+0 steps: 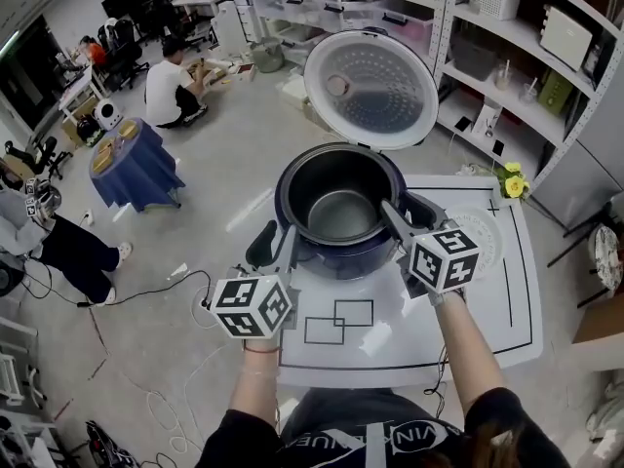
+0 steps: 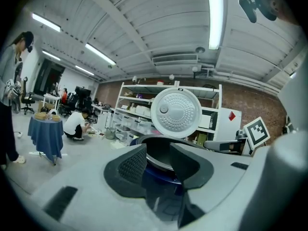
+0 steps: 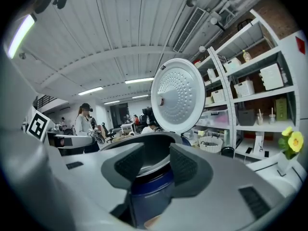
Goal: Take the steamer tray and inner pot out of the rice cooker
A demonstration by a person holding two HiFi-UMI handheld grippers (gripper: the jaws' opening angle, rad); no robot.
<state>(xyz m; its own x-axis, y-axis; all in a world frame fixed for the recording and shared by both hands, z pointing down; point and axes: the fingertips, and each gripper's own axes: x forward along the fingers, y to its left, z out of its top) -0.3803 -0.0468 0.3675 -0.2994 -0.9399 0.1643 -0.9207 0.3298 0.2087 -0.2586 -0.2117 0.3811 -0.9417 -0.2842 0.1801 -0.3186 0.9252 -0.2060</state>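
My left fingers [image 2: 132,165] stand apart just beside the rice cooker [image 1: 341,257]. My right fingers [image 3: 185,166] are apart too, with the inner pot [image 1: 337,211] rim between them.

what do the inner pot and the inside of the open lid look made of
The inner pot: likely metal under a dark nonstick coating; matte grey with a soft sheen. The lid's inner plate: looks like bare metal, maybe aluminium; pale silver, dimpled all over.
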